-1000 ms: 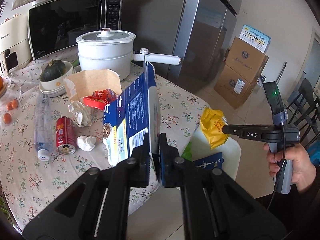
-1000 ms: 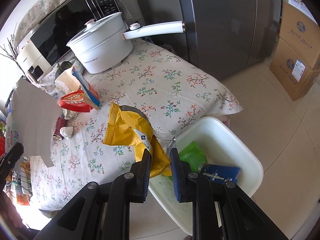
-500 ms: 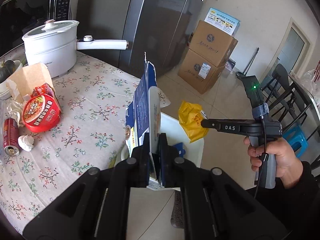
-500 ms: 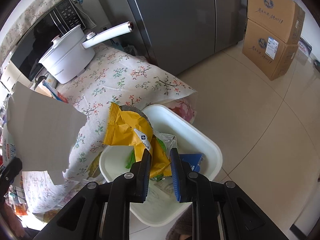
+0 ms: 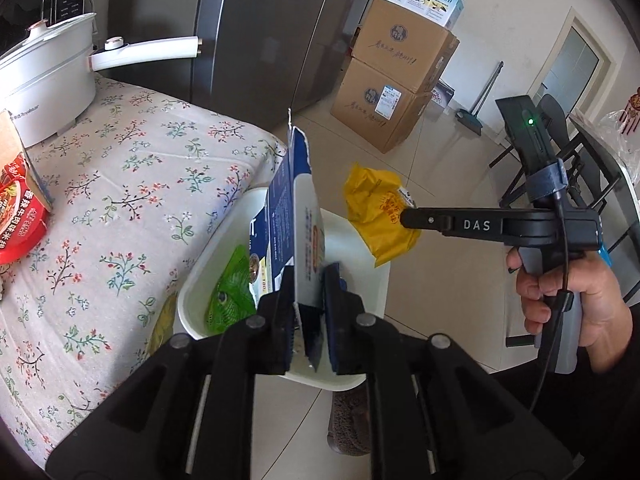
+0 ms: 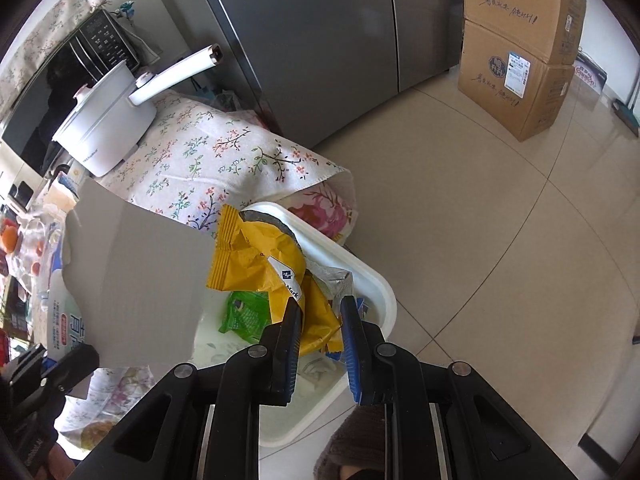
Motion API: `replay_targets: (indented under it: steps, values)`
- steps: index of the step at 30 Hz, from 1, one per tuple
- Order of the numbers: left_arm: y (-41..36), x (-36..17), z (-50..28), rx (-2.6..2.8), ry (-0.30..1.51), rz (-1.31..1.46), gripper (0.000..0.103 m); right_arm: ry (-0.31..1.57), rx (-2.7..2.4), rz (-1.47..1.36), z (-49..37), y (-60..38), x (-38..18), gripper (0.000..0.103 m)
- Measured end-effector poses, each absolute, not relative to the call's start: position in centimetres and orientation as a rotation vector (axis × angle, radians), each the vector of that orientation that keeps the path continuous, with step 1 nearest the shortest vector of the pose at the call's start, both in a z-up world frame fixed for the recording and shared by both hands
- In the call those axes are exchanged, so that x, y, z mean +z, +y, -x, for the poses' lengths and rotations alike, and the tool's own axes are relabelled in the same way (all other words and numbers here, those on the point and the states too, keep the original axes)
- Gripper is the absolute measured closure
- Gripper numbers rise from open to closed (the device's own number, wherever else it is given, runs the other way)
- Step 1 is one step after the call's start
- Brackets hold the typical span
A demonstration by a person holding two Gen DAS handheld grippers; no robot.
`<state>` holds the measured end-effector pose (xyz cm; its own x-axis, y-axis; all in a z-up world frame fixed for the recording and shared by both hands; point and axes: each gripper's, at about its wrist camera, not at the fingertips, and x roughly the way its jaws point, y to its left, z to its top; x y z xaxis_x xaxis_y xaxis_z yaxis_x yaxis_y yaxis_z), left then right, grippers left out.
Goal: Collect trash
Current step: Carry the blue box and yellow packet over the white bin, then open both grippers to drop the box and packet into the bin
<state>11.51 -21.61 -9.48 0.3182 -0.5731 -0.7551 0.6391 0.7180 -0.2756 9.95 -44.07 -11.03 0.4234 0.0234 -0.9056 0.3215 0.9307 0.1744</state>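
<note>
My left gripper [image 5: 308, 284] is shut on a flattened blue and white carton [image 5: 294, 216] and holds it upright over the white bin [image 5: 224, 240]. The carton's grey inner side shows in the right wrist view [image 6: 136, 272]. My right gripper [image 6: 320, 312] holds a crumpled yellow snack bag [image 6: 264, 260] over the bin [image 6: 380, 280], with its jaws spread a little. The bag also shows in the left wrist view [image 5: 376, 212]. A green wrapper [image 5: 232, 292] and a blue packet lie in the bin.
The bin stands on the tiled floor beside the table with the floral cloth [image 5: 132, 184]. A white pot with a long handle [image 5: 44, 76] and a red noodle cup [image 5: 20, 220] sit on the table. Stacked cardboard boxes [image 5: 396, 80] and a grey fridge [image 6: 320, 40] stand behind.
Both grippers have swung from the table out over the bin with their loads. The right jaws now stand wider around the yellow bag.
</note>
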Motion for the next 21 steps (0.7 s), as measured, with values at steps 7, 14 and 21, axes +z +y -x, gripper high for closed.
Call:
replay_targets:
  steps: [7, 14, 21]
  values:
    - [-21.5, -11.8, -12.5, -0.634, 0.987, -0.247, 0.043, 1.145, -0.197, -0.338, -10.0, -44.0, -11.6, 0.082]
    - [-19.6, -11.7, -13.0, -0.561, 0.973, -0.266, 0.025, 1.150, -0.190, -0.330, -10.5, -43.4, -11.6, 0.082]
    - [-18.6, -11.5, -13.2, -0.515, 0.973, -0.288, 0.022, 1.157, -0.184, -0.337, -11.0, -42.6, -11.5, 0.074]
